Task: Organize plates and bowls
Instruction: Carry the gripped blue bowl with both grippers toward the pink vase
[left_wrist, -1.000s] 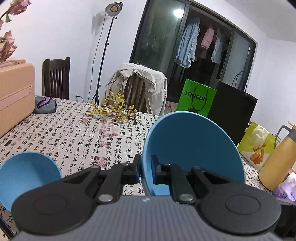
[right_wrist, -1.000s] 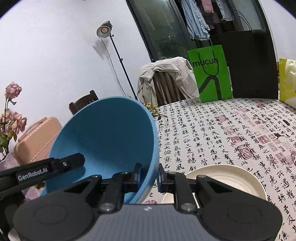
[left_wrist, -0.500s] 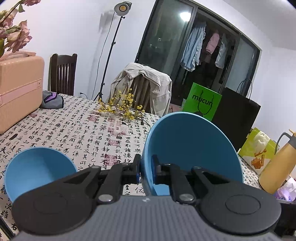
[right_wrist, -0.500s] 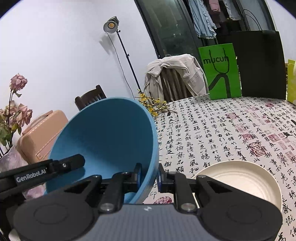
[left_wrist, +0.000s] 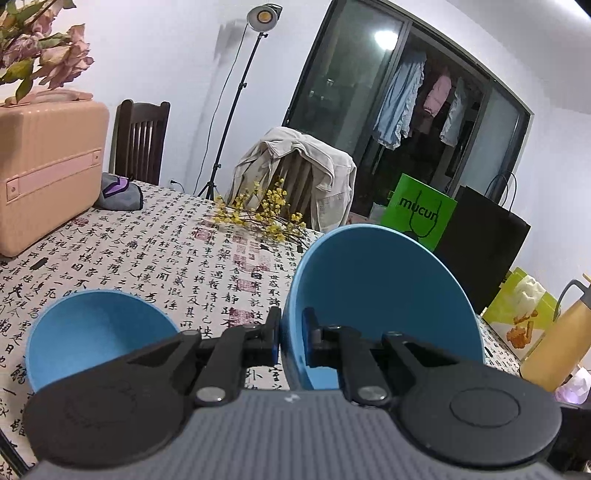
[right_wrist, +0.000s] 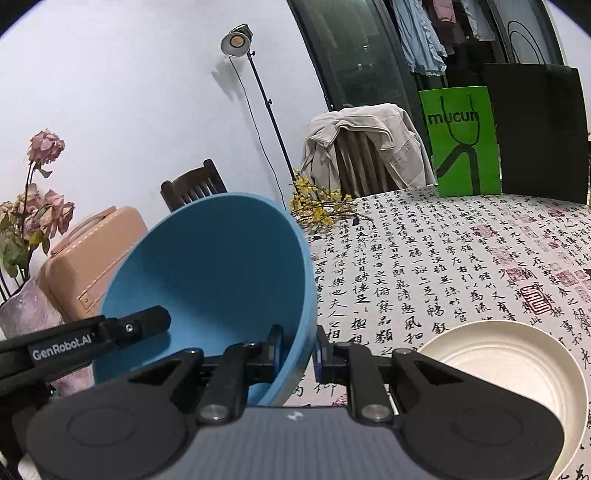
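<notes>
In the left wrist view, the left gripper is closed on the rim of a large matte blue round bowl, held tilted above the table with the calligraphy-printed cloth. A second, smaller blue bowl stands on the table just left of the held one — probably the place to nest it.

In the right wrist view, the right gripper clamps the opposite rim of the same large bowl, so both hands share its weight. To the right of this bowl, a cream round plate lies on the table.
</notes>
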